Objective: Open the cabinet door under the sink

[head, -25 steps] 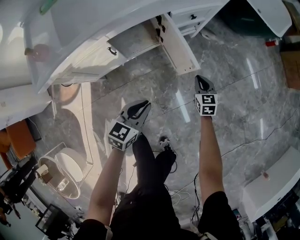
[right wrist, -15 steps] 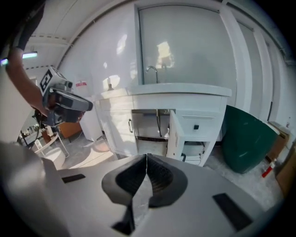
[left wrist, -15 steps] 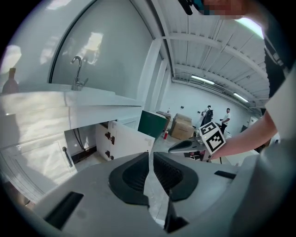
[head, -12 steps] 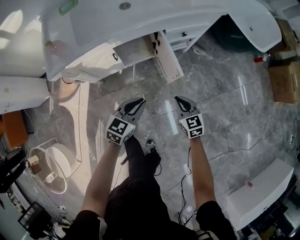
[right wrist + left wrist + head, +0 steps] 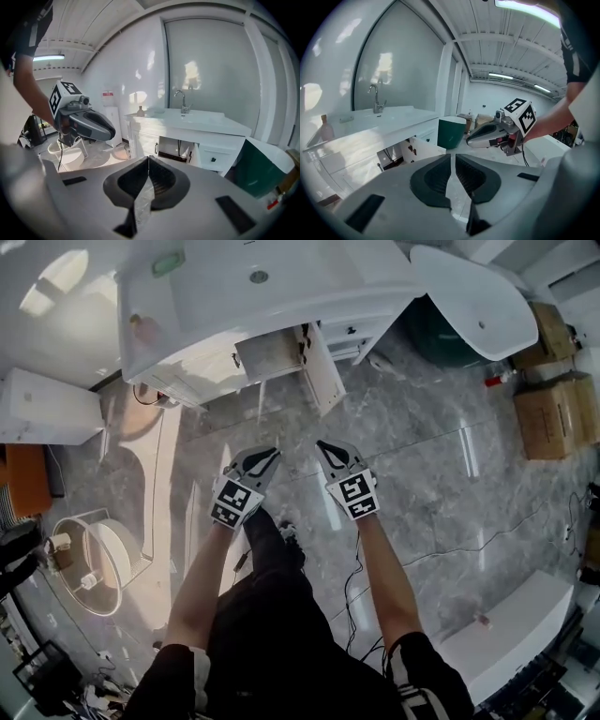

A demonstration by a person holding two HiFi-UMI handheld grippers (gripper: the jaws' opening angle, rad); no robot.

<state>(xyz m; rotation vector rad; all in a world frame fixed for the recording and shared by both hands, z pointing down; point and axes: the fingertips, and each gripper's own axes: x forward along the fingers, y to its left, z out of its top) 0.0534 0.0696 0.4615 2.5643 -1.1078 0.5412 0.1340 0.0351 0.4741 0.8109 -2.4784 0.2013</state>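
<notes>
The cabinet door stands open under the sink, well ahead of the left tool and right tool, both closed on nothing above the floor.

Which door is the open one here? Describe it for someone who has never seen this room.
Start at the white vanity with the sink. Below its counter, the cabinet door is the white panel swung out over the grey floor, dark hinges on its inner face. The neighbouring door sits shut, and the drawers have small knobs.
</notes>
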